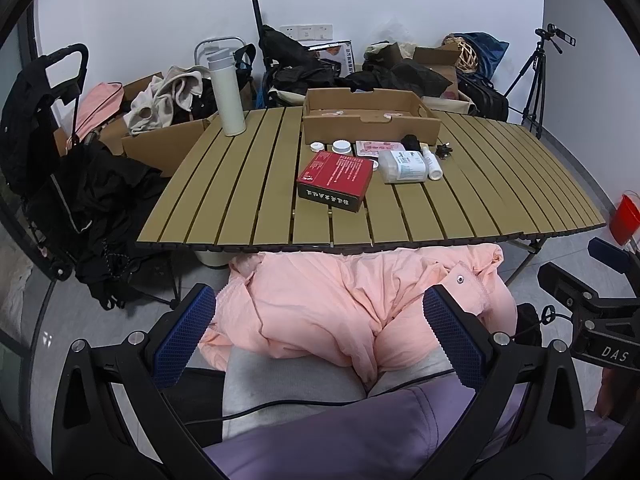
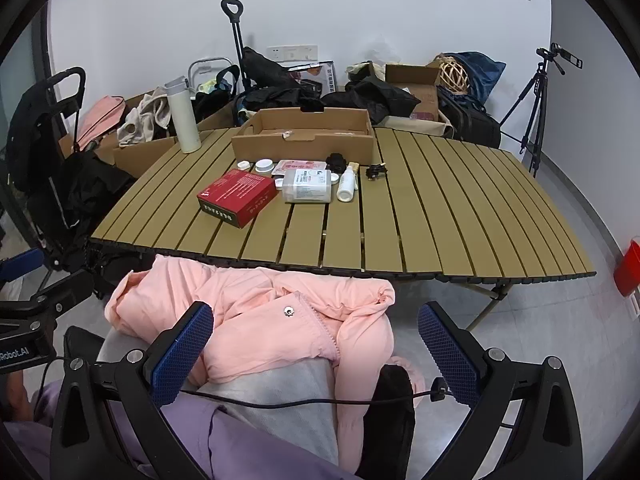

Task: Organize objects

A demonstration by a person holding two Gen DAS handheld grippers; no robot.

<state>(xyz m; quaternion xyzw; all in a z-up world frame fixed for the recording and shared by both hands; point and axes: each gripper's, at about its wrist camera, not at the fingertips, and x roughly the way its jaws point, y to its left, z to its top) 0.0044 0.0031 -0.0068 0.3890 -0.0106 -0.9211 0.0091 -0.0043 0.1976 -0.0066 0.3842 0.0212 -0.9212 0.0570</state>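
Observation:
On the slatted table [image 1: 240,200] [image 2: 440,220] lie a red box [image 1: 334,178] [image 2: 238,196], a clear plastic container [image 1: 402,166] [image 2: 307,186], a small white bottle [image 1: 433,163] [image 2: 346,184], two white lids [image 1: 342,147] [image 2: 264,165], a pink packet [image 1: 376,147] [image 2: 300,165], a black roll [image 1: 410,142] [image 2: 336,160] and a black plug [image 2: 376,171]. Behind them stands an open cardboard tray [image 1: 370,124] [image 2: 304,142]. My left gripper [image 1: 320,328] and right gripper [image 2: 316,344] are both open and hold nothing, hanging over a pink jacket [image 1: 360,312] [image 2: 260,320] on a person's lap, short of the table's near edge.
A tall white flask [image 1: 226,92] [image 2: 182,116] stands at the table's far left. Clothes, bags, cardboard boxes and a trolley crowd the floor behind and to the left. A tripod [image 1: 536,80] [image 2: 536,108] stands at the right, a red bucket [image 1: 624,218] [image 2: 628,268] lower right.

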